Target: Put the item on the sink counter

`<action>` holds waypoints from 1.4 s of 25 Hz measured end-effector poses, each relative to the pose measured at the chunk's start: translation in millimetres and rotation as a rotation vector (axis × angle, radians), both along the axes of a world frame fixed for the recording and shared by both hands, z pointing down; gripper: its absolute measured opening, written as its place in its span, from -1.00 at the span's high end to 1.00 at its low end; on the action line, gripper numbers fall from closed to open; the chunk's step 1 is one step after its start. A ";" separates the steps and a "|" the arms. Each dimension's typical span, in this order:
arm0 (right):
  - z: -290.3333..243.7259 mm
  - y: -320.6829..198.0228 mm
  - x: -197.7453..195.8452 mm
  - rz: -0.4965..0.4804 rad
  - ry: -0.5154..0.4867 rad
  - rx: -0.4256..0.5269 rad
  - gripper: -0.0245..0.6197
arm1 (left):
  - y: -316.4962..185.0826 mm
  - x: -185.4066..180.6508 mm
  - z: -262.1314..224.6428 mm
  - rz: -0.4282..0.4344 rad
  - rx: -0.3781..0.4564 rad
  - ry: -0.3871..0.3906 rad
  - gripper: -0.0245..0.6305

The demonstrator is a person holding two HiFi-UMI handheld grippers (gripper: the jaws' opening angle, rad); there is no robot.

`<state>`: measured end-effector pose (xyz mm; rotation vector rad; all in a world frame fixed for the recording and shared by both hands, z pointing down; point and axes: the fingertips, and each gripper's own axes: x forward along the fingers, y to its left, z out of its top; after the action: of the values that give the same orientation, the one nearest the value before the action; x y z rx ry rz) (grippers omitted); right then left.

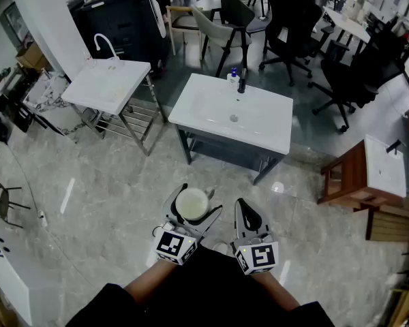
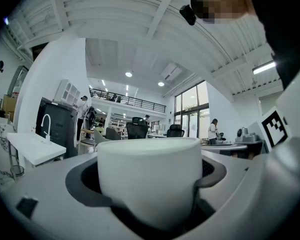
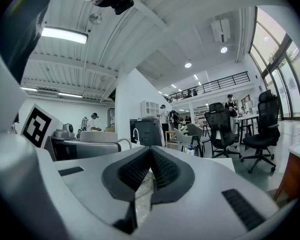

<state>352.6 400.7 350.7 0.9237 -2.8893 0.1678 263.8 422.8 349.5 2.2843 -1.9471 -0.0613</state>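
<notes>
A white cup (image 1: 192, 204) sits between the jaws of my left gripper (image 1: 200, 198), which is shut on it at waist height over the floor. In the left gripper view the cup (image 2: 150, 176) fills the middle, upright, with the dark pads against both its sides. My right gripper (image 1: 240, 203) hangs just right of it, shut, with nothing held; its ribbed pads (image 3: 162, 169) meet at the tip. The white sink counter (image 1: 204, 94) stands ahead across the floor, with a dark faucet (image 1: 242, 80) and a small bottle (image 1: 232, 79) at its far edge.
A second white sink (image 1: 108, 86) on a metal frame stands to the left, and a third (image 1: 385, 163) on a wooden stand to the right. Office chairs (image 1: 290, 19) and tables lie beyond. Marble floor (image 1: 109, 203) separates me from the sinks.
</notes>
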 end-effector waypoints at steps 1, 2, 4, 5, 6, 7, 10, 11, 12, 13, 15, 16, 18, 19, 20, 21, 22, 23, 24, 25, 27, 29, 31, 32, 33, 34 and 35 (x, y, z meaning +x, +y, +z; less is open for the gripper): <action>-0.4 -0.3 -3.0 -0.002 0.004 0.010 0.83 | -2.1 -2.1 -0.1 0.003 0.003 0.004 -0.48; -1.0 -0.7 -5.8 -0.002 0.007 0.020 0.83 | -4.2 -4.2 -0.2 0.009 0.007 0.010 -0.48; -3.2 -2.7 -10.8 0.011 0.006 0.043 0.83 | -8.3 -8.0 0.0 0.031 0.014 0.022 -0.48; -4.5 -4.7 -13.4 0.019 0.000 0.051 0.83 | -10.6 -10.3 0.1 0.043 0.018 0.025 -0.48; -5.2 -7.4 -16.4 0.023 -0.011 0.051 0.83 | -13.0 -13.4 0.3 0.051 0.020 0.025 -0.48; -4.8 -10.6 -19.9 0.022 -0.024 0.042 0.83 | -15.3 -17.3 0.8 0.054 0.022 0.024 -0.48; 2.6 -20.9 -34.6 0.019 -0.037 0.001 0.83 | -19.6 -33.6 3.8 0.051 0.023 0.025 -0.48; 5.7 -24.1 -41.7 0.019 -0.031 -0.007 0.83 | -20.6 -41.0 5.5 0.048 0.022 0.027 -0.48; 8.0 -27.2 -49.9 0.020 -0.023 -0.010 0.83 | -21.6 -49.3 7.6 0.044 0.021 0.028 -0.48; 9.1 -30.5 -58.7 0.021 -0.017 -0.010 0.82 | -23.2 -58.6 9.6 0.040 0.019 0.030 -0.48; 8.7 -38.0 -77.6 0.021 -0.008 -0.005 0.82 | -29.0 -78.4 11.6 0.034 0.015 0.035 -0.48; 8.2 -42.0 -87.1 0.022 -0.004 -0.002 0.82 | -32.8 -88.5 11.2 0.033 0.014 0.037 -0.48; 8.1 -50.2 -106.3 0.025 0.009 0.002 0.82 | -40.6 -109.5 10.0 0.032 0.018 0.037 -0.48; 8.3 -54.9 -116.2 0.028 0.016 0.003 0.82 | -44.8 -120.9 10.0 0.030 0.022 0.037 -0.48; 8.0 -59.6 -126.2 0.030 0.022 0.005 0.82 | -48.6 -132.5 10.4 0.028 0.026 0.038 -0.48; 6.9 -63.9 -136.0 0.032 0.027 0.007 0.82 | -52.3 -143.7 10.3 0.026 0.028 0.042 -0.48; 4.9 -68.1 -145.3 0.034 0.031 0.010 0.82 | -56.1 -154.5 9.0 0.025 0.029 0.048 -0.48; 1.9 -72.8 -154.1 0.036 0.033 0.014 0.82 | -60.7 -164.8 6.9 0.025 0.032 0.053 -0.48; -1.3 -77.7 -162.0 0.041 0.035 0.019 0.82 | -65.8 -174.5 4.4 0.026 0.037 0.057 -0.48; -3.9 -82.7 -169.0 0.049 0.037 0.021 0.82 | -70.7 -183.3 2.3 0.027 0.041 0.058 -0.48; -6.6 -91.5 -181.7 0.069 0.044 0.020 0.82 | -78.3 -199.2 1.2 0.035 0.035 0.054 -0.48; -7.1 -96.9 -195.3 0.091 0.049 0.017 0.82 | -82.5 -215.7 1.4 0.050 0.030 0.049 -0.48; -4.9 -99.8 -210.8 0.109 0.056 0.015 0.82 | -85.4 -234.0 2.3 0.070 0.031 0.039 -0.48; -2.3 -100.8 -218.4 0.117 0.063 0.013 0.82 | -86.0 -243.1 4.3 0.078 0.029 0.036 -0.48; 0.8 -101.5 -224.9 0.124 0.070 0.009 0.82 | -86.0 -251.8 6.9 0.081 0.027 0.035 -0.48; 3.9 -102.1 -230.1 0.131 0.078 0.004 0.82 | -85.6 -259.7 9.3 0.080 0.026 0.035 -0.48; 6.3 -102.9 -234.0 0.140 0.086 -0.002 0.82 | -85.3 -267.0 11.8 0.078 0.025 0.033 -0.48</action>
<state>118.6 297.9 357.0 1.1047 -2.7471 0.1382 -3.3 337.5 361.3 2.3570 -1.8497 -0.1143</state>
